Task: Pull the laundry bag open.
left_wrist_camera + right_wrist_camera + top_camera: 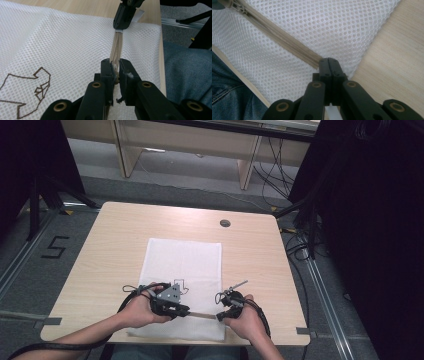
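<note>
Near the worktop's (110, 245) front edge lies a white mesh bag (182, 265).
Left gripper (115, 71) pinches its beige zipper's (287, 42) slider; right gripper (328, 63) is clenched on the zipper's end.

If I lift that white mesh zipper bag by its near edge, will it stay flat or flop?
The mesh bag will probably flop: it is thin open netting lying limp on the table. It looks light and seems empty. The beige zipper is likely the firmest part, so it may hang from where the left gripper and right gripper pinch it.

Lab: numbered floor (54, 247), loose cables (274, 175)
</note>
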Action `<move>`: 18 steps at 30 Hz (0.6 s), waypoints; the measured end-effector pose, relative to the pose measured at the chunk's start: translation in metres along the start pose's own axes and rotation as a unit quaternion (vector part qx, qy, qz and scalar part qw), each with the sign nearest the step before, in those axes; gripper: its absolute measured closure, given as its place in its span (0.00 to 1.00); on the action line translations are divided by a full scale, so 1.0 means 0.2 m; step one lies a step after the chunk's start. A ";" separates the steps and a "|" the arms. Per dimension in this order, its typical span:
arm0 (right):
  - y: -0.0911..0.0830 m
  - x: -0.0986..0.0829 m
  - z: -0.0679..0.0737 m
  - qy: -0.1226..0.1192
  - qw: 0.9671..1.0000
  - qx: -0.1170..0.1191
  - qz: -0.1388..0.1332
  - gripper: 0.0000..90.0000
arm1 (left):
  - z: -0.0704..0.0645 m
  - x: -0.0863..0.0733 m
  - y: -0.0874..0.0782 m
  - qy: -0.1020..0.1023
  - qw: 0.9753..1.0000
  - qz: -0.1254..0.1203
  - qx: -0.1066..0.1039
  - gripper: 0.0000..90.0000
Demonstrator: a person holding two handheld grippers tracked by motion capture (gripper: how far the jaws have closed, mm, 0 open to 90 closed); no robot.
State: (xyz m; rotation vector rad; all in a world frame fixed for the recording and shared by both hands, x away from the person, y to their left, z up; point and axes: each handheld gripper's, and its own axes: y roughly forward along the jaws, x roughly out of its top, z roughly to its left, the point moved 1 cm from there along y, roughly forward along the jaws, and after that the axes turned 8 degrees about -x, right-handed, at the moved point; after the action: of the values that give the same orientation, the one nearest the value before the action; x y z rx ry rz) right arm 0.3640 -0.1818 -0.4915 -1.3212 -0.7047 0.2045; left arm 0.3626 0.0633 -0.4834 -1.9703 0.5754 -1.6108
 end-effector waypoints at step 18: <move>0.00 0.00 0.00 0.002 1.000 0.000 -0.001 1.00 | 0.00 -0.02 -0.02 -0.003 1.000 -0.001 0.001 0.91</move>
State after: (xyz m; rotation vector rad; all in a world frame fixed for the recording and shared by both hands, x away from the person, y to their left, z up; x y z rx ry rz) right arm 0.3639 -0.1822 -0.4915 -1.3203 -0.7017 0.2008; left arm 0.3613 0.0694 -0.4842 -1.9741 0.5686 -1.6048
